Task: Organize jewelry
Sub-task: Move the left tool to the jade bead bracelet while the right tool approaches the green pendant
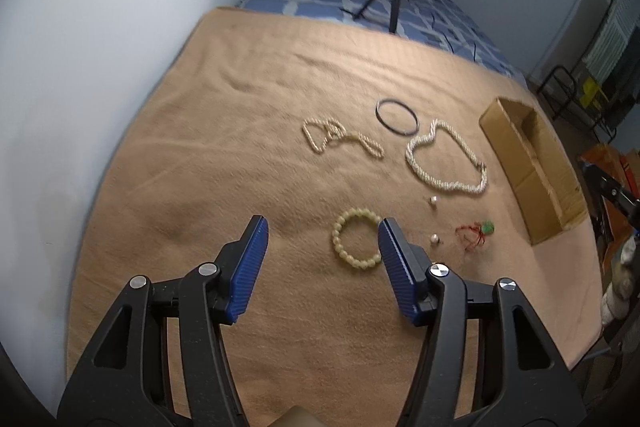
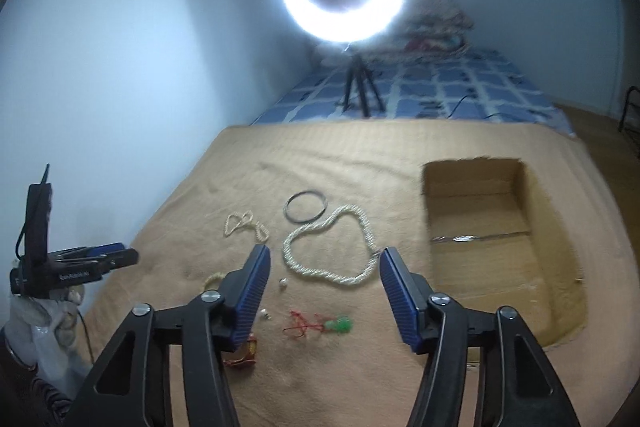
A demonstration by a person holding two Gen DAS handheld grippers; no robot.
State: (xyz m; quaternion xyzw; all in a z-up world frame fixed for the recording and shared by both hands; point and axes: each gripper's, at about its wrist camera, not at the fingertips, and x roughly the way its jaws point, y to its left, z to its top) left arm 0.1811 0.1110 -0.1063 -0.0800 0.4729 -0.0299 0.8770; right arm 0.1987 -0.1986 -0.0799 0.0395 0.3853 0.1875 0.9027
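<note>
Left claw (image 1: 322,223): two black moulded arms with triangular cut-outs, each fitted with a blue ribbed pad (image 1: 250,267). Four round silver screw heads, two per arm, at the pivots behind the pads; at 3 o'clock, one head with a black-and-white quartered marking. Right claw (image 2: 324,251): identical build, black arms with triangular cut-outs, blue ribbed pads, silver screw heads at each pivot. Seen from the right wrist camera at 9 o'clock, side-on: black housing with small white lettering, too blurred to read, blue pad at the tip, upright black block on top, thin black cable trailing from the rear.
</note>
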